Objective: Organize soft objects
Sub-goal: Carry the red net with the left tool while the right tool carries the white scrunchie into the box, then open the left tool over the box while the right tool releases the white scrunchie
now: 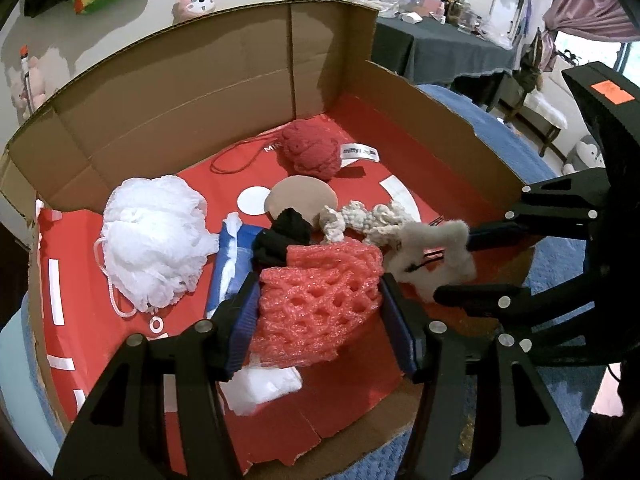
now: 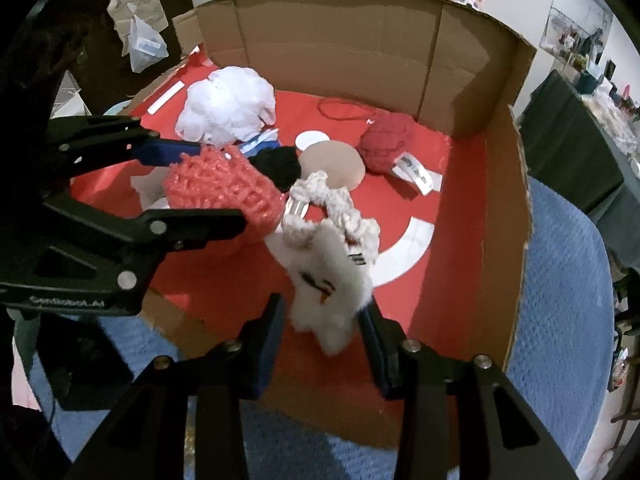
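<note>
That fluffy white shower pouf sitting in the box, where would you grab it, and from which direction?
Grip the white mesh pouf across its puffy middle, coming down from above. It is a rounded, squashy ball resting on the box's red floor, with open floor on its left; its thin cord loop lies flat and looks harder to pinch. Both grippers look occupied for now.

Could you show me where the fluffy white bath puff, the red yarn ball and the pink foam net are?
white bath puff (image 1: 154,240), left wrist view, middle of its ruffles.
red yarn ball (image 1: 310,154), left wrist view, centre of the ball.
pink foam net (image 1: 320,300), left wrist view, middle of the mesh between the fingers.
</note>
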Demonstrator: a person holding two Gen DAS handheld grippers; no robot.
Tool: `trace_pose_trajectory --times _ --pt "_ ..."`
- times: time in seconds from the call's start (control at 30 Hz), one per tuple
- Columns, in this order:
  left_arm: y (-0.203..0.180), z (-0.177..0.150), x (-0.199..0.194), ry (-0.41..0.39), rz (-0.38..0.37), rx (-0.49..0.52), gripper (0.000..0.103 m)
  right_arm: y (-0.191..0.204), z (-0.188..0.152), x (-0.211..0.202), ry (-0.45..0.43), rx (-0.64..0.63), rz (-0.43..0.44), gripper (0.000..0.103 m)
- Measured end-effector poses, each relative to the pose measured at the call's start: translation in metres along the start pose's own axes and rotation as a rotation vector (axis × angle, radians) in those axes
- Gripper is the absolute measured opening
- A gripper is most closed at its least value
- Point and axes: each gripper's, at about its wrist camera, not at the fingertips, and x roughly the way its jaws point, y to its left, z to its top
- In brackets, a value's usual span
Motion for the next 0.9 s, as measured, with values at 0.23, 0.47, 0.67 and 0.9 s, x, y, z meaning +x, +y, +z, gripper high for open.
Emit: trace_pose_trajectory --times 0.23,0.47,0.67,0.9 --pt "-0.004 -0.003 0.0 0.01 -0.004 0.005 0.057 -0.002 -0.001 0.006 0.03 0.035 0.043 0.018" --pt "-0.009 -0.007 0.001 0.021 -0.007 0.024 0.058 -0.012 -0.004 0.002 0.025 0.08 0.055 0.016" --pt "-0.011 -0.005 0.006 0.019 -0.007 0.017 0.061 -0.007 0.002 0.007 0.041 0.063 -0.015 0.017" --pt "-0.011 -0.003 0.002 0.001 -0.005 0.014 0.07 -0.005 0.001 0.005 0.022 0.048 -0.072 0.03"
